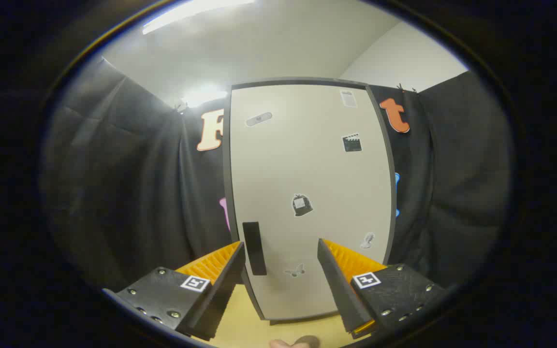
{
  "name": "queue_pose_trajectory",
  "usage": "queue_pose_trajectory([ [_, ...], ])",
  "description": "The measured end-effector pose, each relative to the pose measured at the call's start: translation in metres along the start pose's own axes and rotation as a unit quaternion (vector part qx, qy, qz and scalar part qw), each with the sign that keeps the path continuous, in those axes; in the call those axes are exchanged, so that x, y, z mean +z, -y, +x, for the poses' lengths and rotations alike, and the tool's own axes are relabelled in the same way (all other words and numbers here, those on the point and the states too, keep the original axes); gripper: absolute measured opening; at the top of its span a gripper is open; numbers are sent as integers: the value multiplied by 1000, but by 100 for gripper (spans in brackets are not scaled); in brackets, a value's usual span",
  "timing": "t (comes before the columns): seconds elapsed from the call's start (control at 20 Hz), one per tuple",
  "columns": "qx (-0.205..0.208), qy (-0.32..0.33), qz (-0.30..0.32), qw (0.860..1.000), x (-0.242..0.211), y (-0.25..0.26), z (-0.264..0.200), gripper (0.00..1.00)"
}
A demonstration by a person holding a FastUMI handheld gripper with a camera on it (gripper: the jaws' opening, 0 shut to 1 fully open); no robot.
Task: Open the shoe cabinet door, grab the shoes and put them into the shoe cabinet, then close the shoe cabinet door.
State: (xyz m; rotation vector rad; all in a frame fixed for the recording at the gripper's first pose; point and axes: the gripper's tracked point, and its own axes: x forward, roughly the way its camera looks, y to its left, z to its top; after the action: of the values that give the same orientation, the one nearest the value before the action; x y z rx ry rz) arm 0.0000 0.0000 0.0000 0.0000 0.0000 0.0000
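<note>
I hold the tongs [281,251] wide open before the closed shoe cabinet door [307,193], its upright handle [254,248] just inside the left finger.

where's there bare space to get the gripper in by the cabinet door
The open gripper has bare room between its fingers, in front of the closed cabinet door. A strip of bare wooden floor lies between the fingers, up to the door's foot. It is tightest by the left finger, where the black handle sits near the door's left edge.

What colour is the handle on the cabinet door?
Black, on the pale cabinet door; the handle shows best in the gripper view.
</note>
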Motion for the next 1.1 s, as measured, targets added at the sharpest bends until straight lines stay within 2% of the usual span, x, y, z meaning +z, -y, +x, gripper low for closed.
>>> queue_pose_trajectory([
  [0.45, 33, 11, -5, 999, -1, -15, 10, 92],
  [0.7, 45, -12, -4, 999, -16, -28, 22, 92],
  [0.9, 60, -29, -5, 998, -34, -43, 40, 92],
  [1.1, 53, -37, -2, 998, -50, -47, 69, 92],
])
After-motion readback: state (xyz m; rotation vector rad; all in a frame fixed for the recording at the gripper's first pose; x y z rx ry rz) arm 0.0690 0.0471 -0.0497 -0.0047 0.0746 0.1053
